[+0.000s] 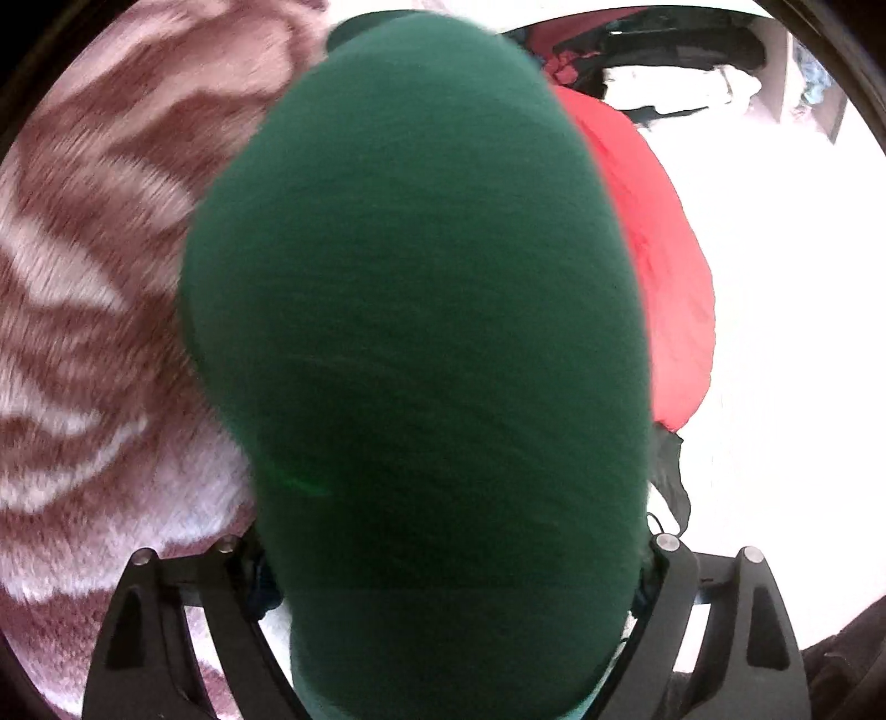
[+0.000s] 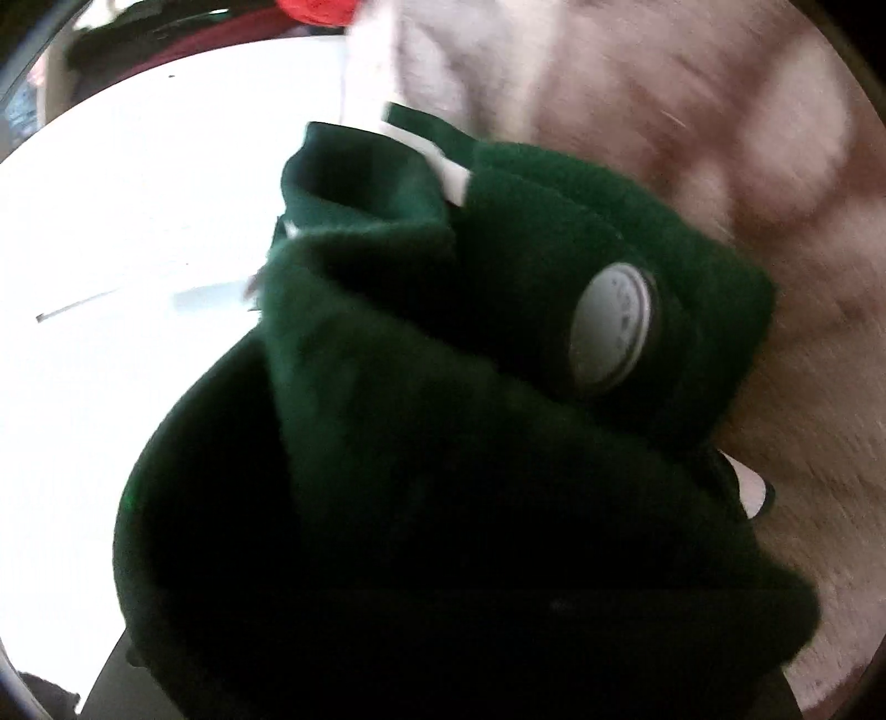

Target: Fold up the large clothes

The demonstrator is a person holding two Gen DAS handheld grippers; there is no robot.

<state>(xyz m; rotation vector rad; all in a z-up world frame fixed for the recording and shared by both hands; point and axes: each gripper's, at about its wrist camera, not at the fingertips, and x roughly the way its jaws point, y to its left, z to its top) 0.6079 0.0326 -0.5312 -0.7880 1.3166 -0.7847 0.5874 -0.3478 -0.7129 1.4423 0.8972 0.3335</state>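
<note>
A dark green fleece garment point(image 1: 421, 332) fills the middle of the left wrist view and drapes over my left gripper point(image 1: 448, 581), hiding the fingertips; only the black finger arms show at the bottom. In the right wrist view the same green garment point(image 2: 443, 443) is bunched over my right gripper, whose fingers are fully hidden. A large white button point(image 2: 612, 335) and a white label point(image 2: 437, 160) show on it. The frames are motion-blurred.
A fluffy pink and white striped blanket point(image 1: 94, 249) lies on the left, also in the right wrist view point(image 2: 720, 138). A red garment point(image 1: 659, 266) lies on the bright white table point(image 1: 775, 360). Dark clutter sits at the far edge point(image 1: 664, 50).
</note>
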